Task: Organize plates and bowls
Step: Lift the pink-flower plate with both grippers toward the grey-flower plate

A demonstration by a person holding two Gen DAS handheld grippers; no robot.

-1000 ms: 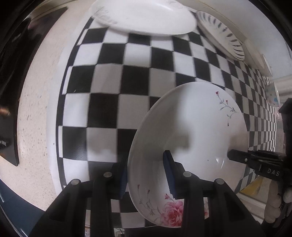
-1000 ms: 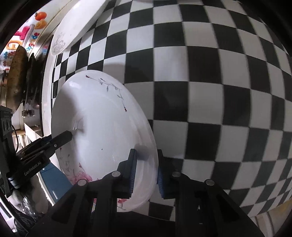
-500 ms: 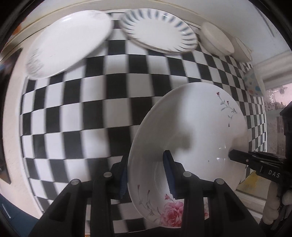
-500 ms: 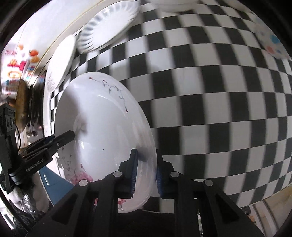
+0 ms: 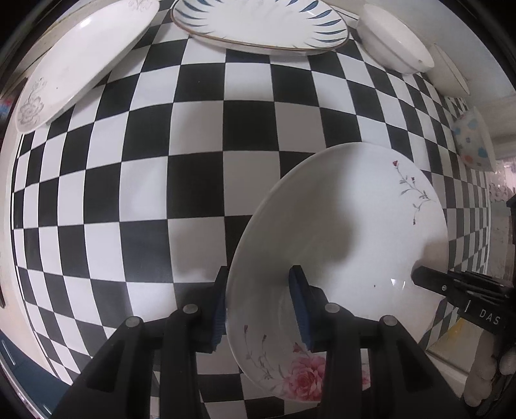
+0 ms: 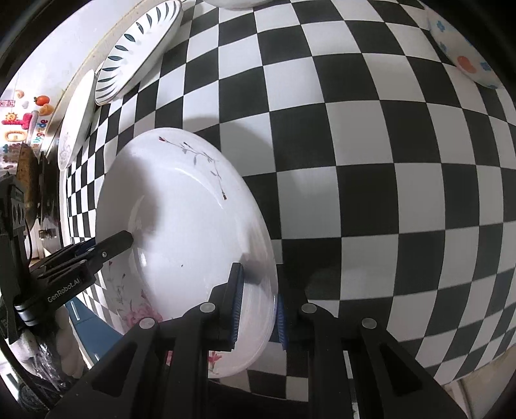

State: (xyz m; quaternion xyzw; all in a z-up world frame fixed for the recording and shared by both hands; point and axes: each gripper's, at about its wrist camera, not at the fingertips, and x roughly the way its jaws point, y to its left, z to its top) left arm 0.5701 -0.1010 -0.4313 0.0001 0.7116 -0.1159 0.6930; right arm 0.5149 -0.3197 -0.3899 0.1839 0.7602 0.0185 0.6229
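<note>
1. Held above the checkered table (image 5: 200, 135): rose plate (image 5: 348, 225), pinched at opposite rim points by left gripper (image 5: 258, 303) and right gripper (image 6: 256, 303), both nearly closed on the rim.
2. Keep level; lower both sides together.
3. Along the far edge: grey-flower plate (image 5: 80, 54), blue-leaf plate (image 5: 258, 25), white bowls (image 5: 396, 45).
4. Near the right edge: dotted bowl (image 5: 472, 141). Nothing directly underneath.

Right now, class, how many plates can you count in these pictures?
3: the pink-rose plate held by both grippers; a blue-leaf plate at the cloth's far edge; a grey-flower plate beside it. More may be hidden.
</note>
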